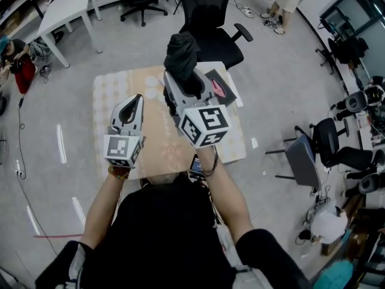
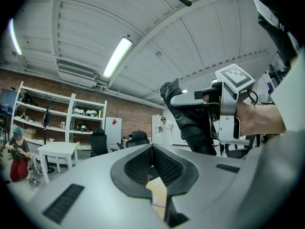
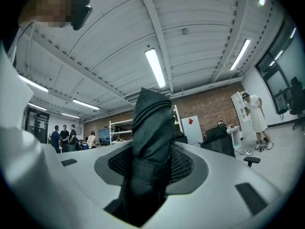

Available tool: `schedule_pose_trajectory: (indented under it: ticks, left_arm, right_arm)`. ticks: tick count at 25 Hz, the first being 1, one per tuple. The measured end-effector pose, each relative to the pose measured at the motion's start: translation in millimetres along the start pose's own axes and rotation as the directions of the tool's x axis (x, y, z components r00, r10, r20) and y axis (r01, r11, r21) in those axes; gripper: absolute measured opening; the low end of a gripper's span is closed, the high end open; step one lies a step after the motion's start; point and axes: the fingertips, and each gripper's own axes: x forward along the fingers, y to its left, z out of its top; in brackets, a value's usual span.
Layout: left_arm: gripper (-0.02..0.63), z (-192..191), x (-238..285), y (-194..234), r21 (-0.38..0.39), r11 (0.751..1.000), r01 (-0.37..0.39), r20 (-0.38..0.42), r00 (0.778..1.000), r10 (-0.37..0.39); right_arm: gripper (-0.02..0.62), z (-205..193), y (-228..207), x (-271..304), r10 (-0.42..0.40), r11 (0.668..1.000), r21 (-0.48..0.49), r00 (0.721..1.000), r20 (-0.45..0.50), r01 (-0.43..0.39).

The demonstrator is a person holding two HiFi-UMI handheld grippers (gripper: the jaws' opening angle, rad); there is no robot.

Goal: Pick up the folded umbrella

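The jaws of my right gripper (image 3: 151, 162) are pressing on the folded umbrella (image 3: 151, 123), which is standing upright between them with its long axis running up out of the jaws, clear above the table (image 1: 114, 89). The jaws of my left gripper (image 2: 153, 151) are sitting together on nothing, with the umbrella lying off to their right.

Pale patterned-cloth counter (image 1: 111, 98) open at left and middle; flat dark item with pink oval (image 1: 218, 89) at far right corner, black swivel office chair (image 1: 210, 23) against far edge, grey floor (image 1: 283, 89) clear alongside.
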Motion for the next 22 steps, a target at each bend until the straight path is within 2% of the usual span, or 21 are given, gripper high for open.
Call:
schedule_pose_trajectory:
  ticks: [12,22]
  left_arm:
    - [0.014,8.5,-4.4,-8.8,0.025,1.0,0.017,0.002,1.0,-0.017]
    - [0.014,1.2,-12.4,-13.1,0.015,1.0,0.021,-0.016,1.0,-0.021]
  right_arm:
    - [0.196,8.7,1.1,-23.5,-0.011,0.999,-0.033,0.997,0.07,0.013]
    - [0.196,-26.4,4.4,-41.5,-0.013,1.0,-0.01,0.999,0.03,0.013]
